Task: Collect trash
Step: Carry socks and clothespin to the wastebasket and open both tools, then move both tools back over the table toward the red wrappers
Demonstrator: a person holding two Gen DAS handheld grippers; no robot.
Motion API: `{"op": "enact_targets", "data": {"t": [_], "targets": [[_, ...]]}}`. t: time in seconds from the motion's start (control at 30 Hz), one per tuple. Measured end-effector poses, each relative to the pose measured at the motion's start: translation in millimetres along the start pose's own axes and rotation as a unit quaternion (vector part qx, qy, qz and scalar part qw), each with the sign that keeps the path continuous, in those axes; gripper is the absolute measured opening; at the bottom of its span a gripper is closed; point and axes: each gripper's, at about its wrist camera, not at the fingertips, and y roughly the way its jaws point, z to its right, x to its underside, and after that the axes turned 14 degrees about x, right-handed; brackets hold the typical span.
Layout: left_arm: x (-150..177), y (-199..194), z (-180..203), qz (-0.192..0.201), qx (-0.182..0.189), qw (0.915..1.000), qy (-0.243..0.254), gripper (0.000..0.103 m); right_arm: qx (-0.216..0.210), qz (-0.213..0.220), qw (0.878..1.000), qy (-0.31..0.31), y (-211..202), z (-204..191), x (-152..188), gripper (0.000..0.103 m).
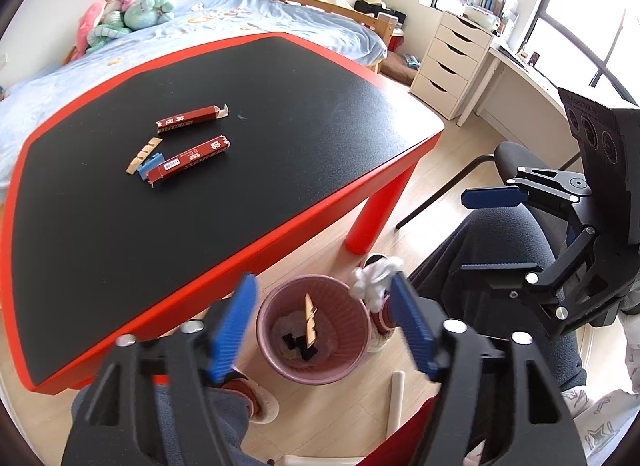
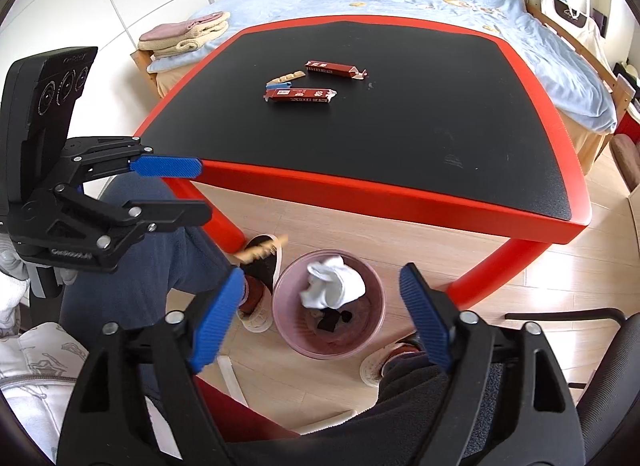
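On the wooden floor beside the red-edged surface [image 2: 400, 193], a pink bin [image 2: 329, 340] has a white crumpled tissue [image 2: 334, 282] and a wooden stick [image 1: 310, 322] over it; both the left hand-held gripper [image 1: 326, 330] and the right hand-held gripper [image 2: 322, 318] gape empty above. Two red wrappers [image 2: 300, 95] (plus small scraps) lie on the black top; a blue-sheeted bed [image 2: 460, 5] stands behind.

bin [image 1: 280, 362]: dark scraps at the bottom too murky to name | white wad [image 2: 334, 282] covers part of the bin floor in right view | wooden strip [image 2: 262, 252] beside the bin blurred, contact unclear | red boxes [image 1: 192, 119] up on the table beyond the bin: print too small to read | left gripper [image 1: 324, 326] arms cut off at bottom edge
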Motion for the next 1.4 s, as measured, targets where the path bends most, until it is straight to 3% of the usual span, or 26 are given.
{"op": "enact_targets", "data": {"t": [0.17, 1.0, 1.4], "targets": [[0, -4, -4, 0.01, -0.012, 0.9998, -0.008, 0.095, 0.0, -0.005, 1.0, 0.011, 3, 4, 0, 0.098], [-1, -16, -21, 0.022, -0.028, 0.9988, -0.035, 0.095, -0.01, -0.002, 1.0, 0.011, 4, -1, -8, 0.1], [-13, -34, -39, 0.041, -0.04, 0.9977, -0.037, 0.095, -0.014, 0.014, 1.0, -0.004, 3, -4, -32, 0.1]]}}
